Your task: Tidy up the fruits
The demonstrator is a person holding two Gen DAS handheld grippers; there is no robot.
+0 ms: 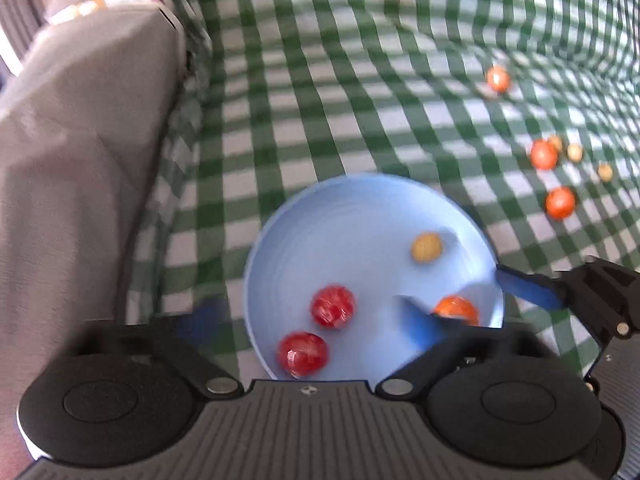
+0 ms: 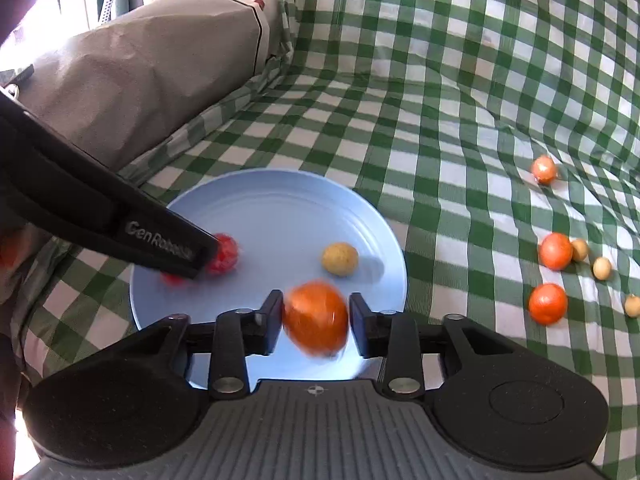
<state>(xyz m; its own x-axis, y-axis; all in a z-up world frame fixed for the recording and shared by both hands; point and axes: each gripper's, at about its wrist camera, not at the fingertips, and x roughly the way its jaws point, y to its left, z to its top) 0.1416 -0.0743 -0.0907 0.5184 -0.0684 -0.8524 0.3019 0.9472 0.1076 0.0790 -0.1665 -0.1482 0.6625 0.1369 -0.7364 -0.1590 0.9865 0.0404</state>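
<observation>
Grey pillow (image 2: pixel 140 72) at far left on the bed's green check sheet (image 2: pixel 440 80); not involved.

Left gripper (image 1: pixel 310 318): fingers spread wide, holding nothing, low over the near left of the blue plate (image 2: pixel 360 208). From the right wrist I see only one of its fingers, tip right by a red fruit (image 1: pixel 333 306). A second red fruit (image 1: pixel 303 354) is nearer, mostly hidden behind that finger in the right view. Risk: a nudge here rolls a red one off the shallow rim.

Tan fruit (image 2: pixel 340 259) sits right of centre on the plate.

Right gripper (image 2: pixel 316 320): fingers stand about fruit-wide, with the orange fruit (image 2: pixel 316 316) between them over the plate's near edge. The fruit is smeared while the fingers are sharp, so I judge it let go, gripper open, not clamped. Risk: it lands close to the near rim, then bounces or rolls onto the sheet or into the tan fruit. The plate sits on soft bedding, so it may tip.

Not yet sorted at far right, on the sheet: three orange fruits (image 2: pixel 555 251), (image 2: pixel 547 303), (image 2: pixel 544 169) and small tan ones (image 2: pixel 602 268), one cut by the frame edge.

The left view is blurred all over, and I can't confirm pad-to-fruit contact.
</observation>
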